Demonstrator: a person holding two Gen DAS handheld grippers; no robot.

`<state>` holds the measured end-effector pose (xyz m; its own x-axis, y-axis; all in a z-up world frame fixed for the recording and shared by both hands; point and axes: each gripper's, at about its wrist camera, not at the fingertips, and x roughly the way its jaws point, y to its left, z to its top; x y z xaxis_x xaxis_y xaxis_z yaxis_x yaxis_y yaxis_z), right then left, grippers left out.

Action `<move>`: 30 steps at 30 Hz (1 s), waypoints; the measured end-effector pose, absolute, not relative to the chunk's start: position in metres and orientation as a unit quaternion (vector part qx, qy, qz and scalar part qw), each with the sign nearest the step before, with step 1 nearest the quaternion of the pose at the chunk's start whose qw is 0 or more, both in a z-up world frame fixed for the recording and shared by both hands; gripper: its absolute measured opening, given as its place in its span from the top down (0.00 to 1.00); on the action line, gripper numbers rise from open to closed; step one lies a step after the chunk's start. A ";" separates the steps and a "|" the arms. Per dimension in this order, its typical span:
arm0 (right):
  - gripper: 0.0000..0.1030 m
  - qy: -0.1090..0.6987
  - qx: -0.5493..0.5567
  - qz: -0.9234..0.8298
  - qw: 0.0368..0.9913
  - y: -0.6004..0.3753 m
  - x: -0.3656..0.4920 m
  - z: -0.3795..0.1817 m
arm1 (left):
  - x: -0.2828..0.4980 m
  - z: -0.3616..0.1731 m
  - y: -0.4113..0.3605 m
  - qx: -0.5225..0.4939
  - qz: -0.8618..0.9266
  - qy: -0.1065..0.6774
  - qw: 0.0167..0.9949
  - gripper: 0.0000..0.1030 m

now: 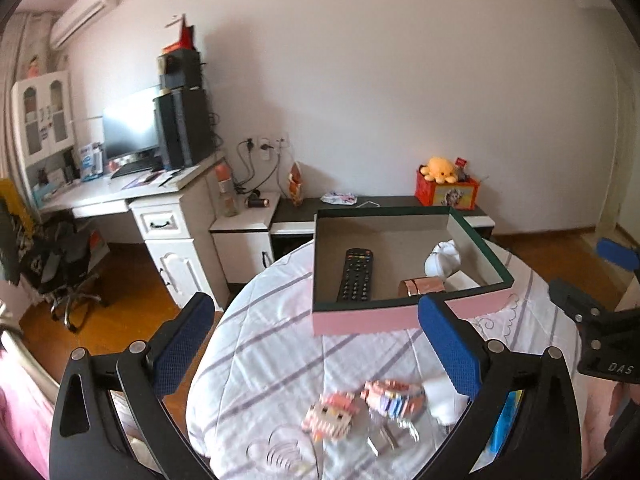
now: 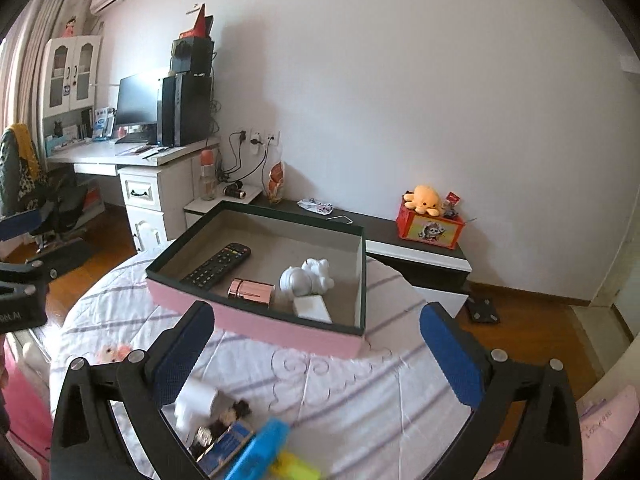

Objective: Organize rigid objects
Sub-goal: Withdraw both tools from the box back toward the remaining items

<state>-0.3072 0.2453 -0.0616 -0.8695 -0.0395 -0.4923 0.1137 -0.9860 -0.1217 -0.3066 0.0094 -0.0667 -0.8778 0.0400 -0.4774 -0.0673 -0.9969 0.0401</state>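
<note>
Left gripper (image 1: 316, 344): two black angular arms, each with triangular cut-out near base; silver round screw heads at the joints. Finger pads (image 1: 182, 344) blue, fine dimpled texture, rounded tips. Right gripper (image 2: 316, 344): same build, black arms, silver screws, blue textured pads (image 2: 450, 356). In left wrist view, right gripper's black body shows at right edge with white "DAS" lettering and small screws. Skin, sleeves, cables too unclear to tell.

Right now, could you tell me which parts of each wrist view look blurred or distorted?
Left wrist view: the brick-built figures near the bottom are smeared, while the remote control stays crisp. Right wrist view: the blue and yellow items at the bottom are blurred; fisheye bends the pink box edges.
</note>
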 end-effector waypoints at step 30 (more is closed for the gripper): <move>0.00 0.032 0.295 -0.955 0.010 0.260 -0.230 -0.108 | -0.222 -0.101 0.015 -0.251 0.965 0.056 0.058 0.00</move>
